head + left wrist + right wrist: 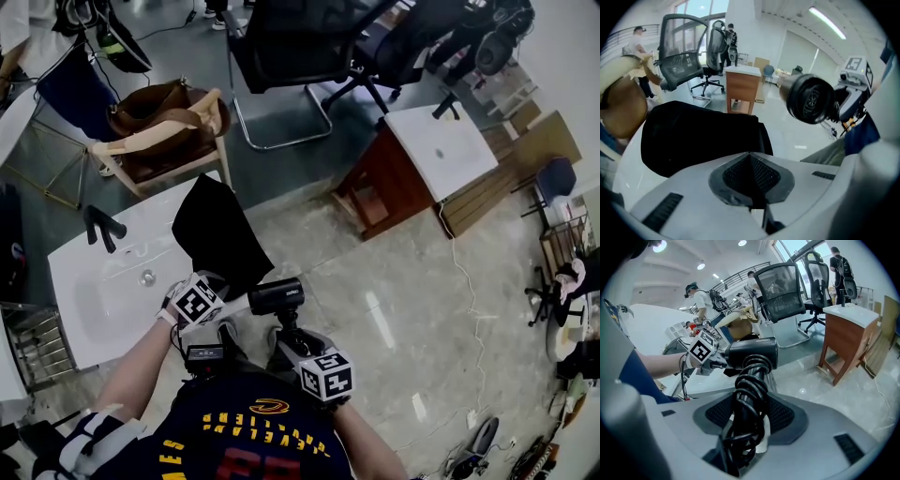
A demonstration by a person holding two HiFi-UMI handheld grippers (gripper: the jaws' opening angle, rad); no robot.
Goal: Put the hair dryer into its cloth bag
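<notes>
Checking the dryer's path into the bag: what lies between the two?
Nothing. In the left gripper view the dryer hangs to the right of the bag, and only distant floor shows behind the gap.

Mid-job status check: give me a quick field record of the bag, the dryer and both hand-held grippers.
hair dryer: in the air, outside the bag
right hand-held gripper: shut on the dryer's cord-wrapped handle
cloth bag: black, lying on the white counter
left hand-held gripper: jaws together at the bag's near edge; unclear whether cloth is pinched
task status: dryer not yet in the bag
</notes>
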